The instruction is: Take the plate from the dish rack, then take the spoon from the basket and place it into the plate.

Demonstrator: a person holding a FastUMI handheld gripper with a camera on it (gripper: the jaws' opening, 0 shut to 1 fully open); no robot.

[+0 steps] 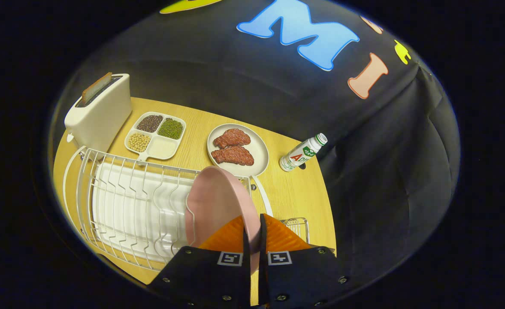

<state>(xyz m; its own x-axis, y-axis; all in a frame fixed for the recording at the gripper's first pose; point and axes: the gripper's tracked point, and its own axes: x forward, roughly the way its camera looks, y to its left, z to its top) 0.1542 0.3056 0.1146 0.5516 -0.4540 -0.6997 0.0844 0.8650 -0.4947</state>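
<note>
Far off to the left of the gripper [252, 240] and well beyond it stands one cream toaster [100, 112] with a single slice of bread [97, 85] poking out of its slot. Just right of that, still beyond the fingers, lies one white divided tray [157, 135] with four compartments: one holds dark beans, one green beans, one pale yellow beans, and the fourth something whitish I cannot make out. Nearer, left of the fingers and reaching up to them, sits one white wire dish rack [128, 206] on the wooden table [291, 193]. One pink plate [218, 206] stands on edge at the right end of the rack, and the two fingers are pressed nearly together with the plate's rim pinched between them. Straight ahead, beyond the plate, is one pale pan [238, 150] carrying two pieces of reddish-brown meat, its handle running back toward the fingers. Just to the right of the fingers, one small wire basket [297, 226] peeks out; I cannot tell what is in it. Farther ahead to the right, at the table's edge, one small white bottle [303, 152] with a green and red label leans over.
</note>
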